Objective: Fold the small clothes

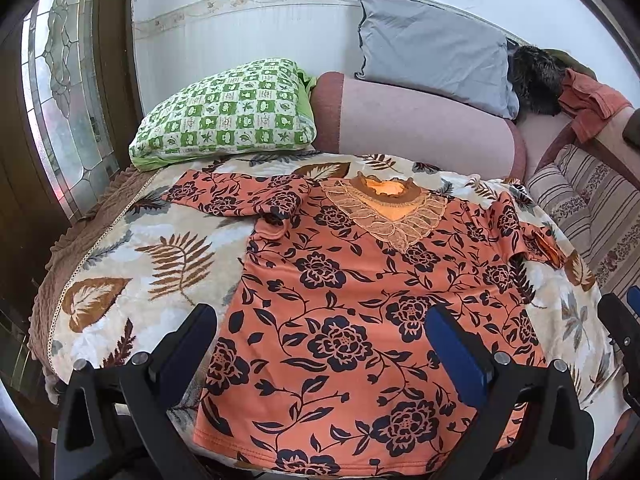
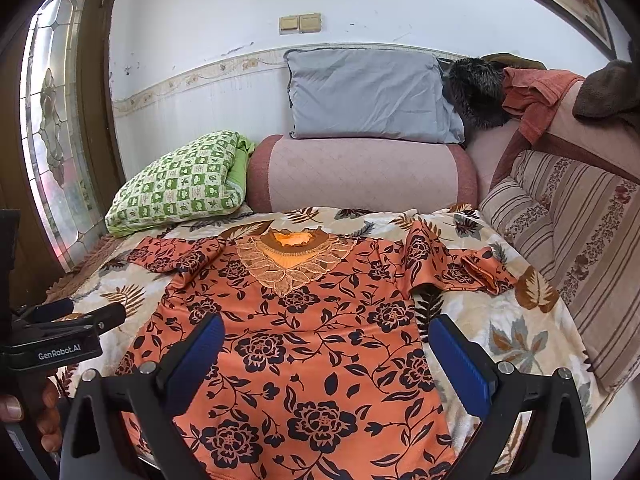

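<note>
Your left gripper [image 1: 320,344] hangs low over the near part of the orange floral shirt [image 1: 360,300], its two fingers spread wide apart and holding nothing. Your right gripper [image 2: 324,352] has the same pose over the same shirt, jaws wide open and empty. In the right wrist view your left gripper appears at 9 o'clock, pointing toward the shirt's left side, and your hand [image 2: 36,412] is wrapped around its handle at 8 o'clock.

The shirt lies flat, front side up, on the leaf-print blanket [image 1: 120,280], with the lace collar [image 1: 384,208] at 12 o'clock, away from you. The hem is at 6 o'clock, close to the near edge of the blanket. The left sleeve [image 1: 232,196] stretches out toward 10 o'clock. The right sleeve [image 2: 472,268] is bunched and partly folded over itself toward 2 o'clock.

Bare blanket is open on the left of the shirt, from 8 to 10 o'clock, and a narrower strip on the right, at 3 to 4 o'clock. Beyond the collar a green checked pillow [image 1: 228,112] sits at 11 o'clock and a pink bolster [image 1: 420,128] at 12 o'clock, both near the shirt's top edge. A striped cushion [image 2: 568,248] borders the blanket at 3 o'clock.
</note>
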